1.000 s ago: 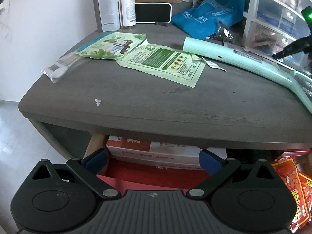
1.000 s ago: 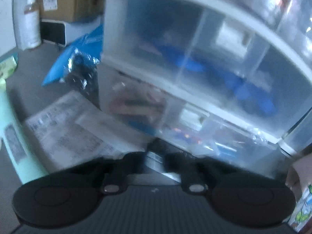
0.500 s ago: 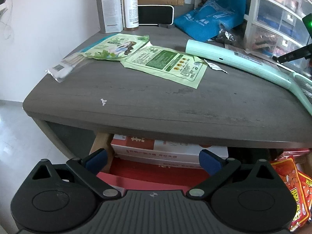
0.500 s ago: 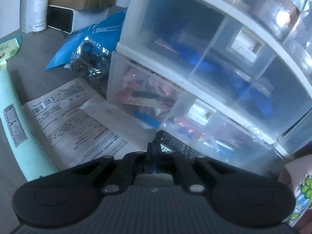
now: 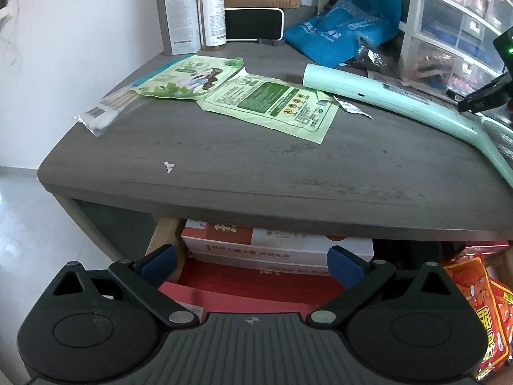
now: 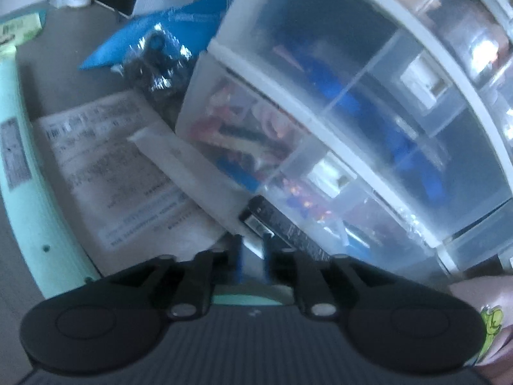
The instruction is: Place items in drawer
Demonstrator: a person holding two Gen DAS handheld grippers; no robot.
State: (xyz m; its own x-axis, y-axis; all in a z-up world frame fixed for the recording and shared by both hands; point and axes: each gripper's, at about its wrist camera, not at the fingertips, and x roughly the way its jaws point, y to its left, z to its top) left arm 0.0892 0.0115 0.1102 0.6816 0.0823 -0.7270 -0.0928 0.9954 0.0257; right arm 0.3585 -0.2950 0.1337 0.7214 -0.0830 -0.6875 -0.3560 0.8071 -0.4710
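A clear plastic drawer unit (image 6: 368, 102) stands at the table's right; it also shows in the left wrist view (image 5: 455, 22). Its drawers look shut and hold mixed small items. My right gripper (image 6: 251, 256) is low on the table just in front of the bottom drawer, jaws slightly apart with a narrow gap, nothing between them. A black rectangular item (image 6: 282, 221) lies just ahead of its tips against the drawer front. My left gripper (image 5: 251, 264) is open and empty, below the table's front edge. The right gripper shows in the left wrist view (image 5: 481, 99).
On the grey table (image 5: 256, 166): two green packets (image 5: 272, 102), a wrapped swab pack (image 5: 102, 112), a mint-green swatter handle (image 5: 384, 96), a printed leaflet (image 6: 112, 166), a blue bag (image 5: 346, 35), a bottle (image 5: 211, 9) and boxes at the back. Boxes (image 5: 275, 240) sit under the table.
The right gripper has opened a little from shut and shifted slightly right along the bottom drawer. The left gripper has drawn back and tilted slightly, staying open.
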